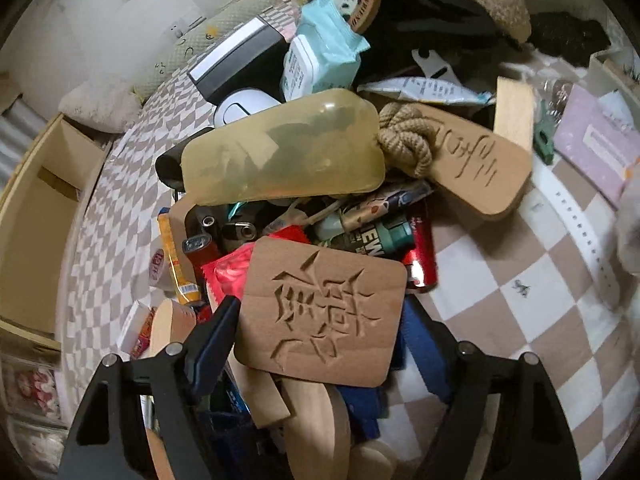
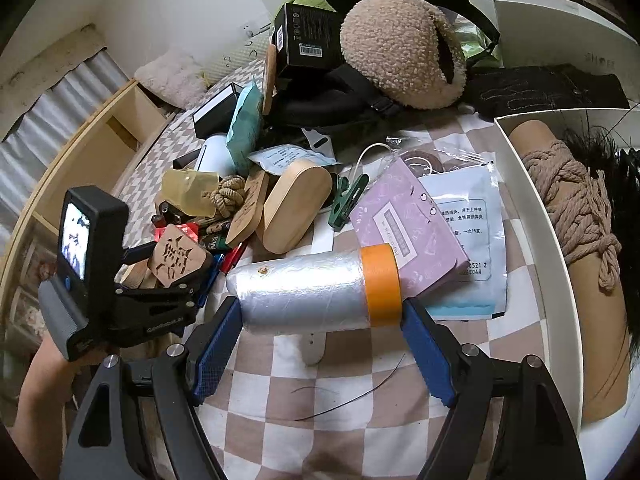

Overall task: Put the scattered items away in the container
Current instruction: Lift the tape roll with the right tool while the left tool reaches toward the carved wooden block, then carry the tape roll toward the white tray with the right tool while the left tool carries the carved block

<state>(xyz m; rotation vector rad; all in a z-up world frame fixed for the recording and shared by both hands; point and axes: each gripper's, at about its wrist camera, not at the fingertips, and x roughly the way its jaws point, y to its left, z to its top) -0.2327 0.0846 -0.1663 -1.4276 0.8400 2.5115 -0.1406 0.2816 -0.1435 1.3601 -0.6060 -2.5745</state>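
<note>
Two grippers work the heap on the checked bedcover. In the left wrist view, the left gripper (image 1: 316, 344) brackets a carved wooden plaque (image 1: 324, 312) atop the pile, jaws at its edges, likely to lift it; firm contact cannot be told. In the right wrist view, the right gripper (image 2: 322, 332) clamps a plastic-film roll (image 2: 312, 292) end to end, the white container (image 2: 532, 200) near its right.

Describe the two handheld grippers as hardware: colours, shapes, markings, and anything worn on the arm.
Both grippers are black, angular frames with triangular cut-outs and silver pivot pins. The right gripper has two fingers faced with textured blue pads. The left gripper, seen whole from the right wrist view, carries a small lit screen, a grey grip and white lettering on its side. The forearm behind it shows no sleeve.
</note>
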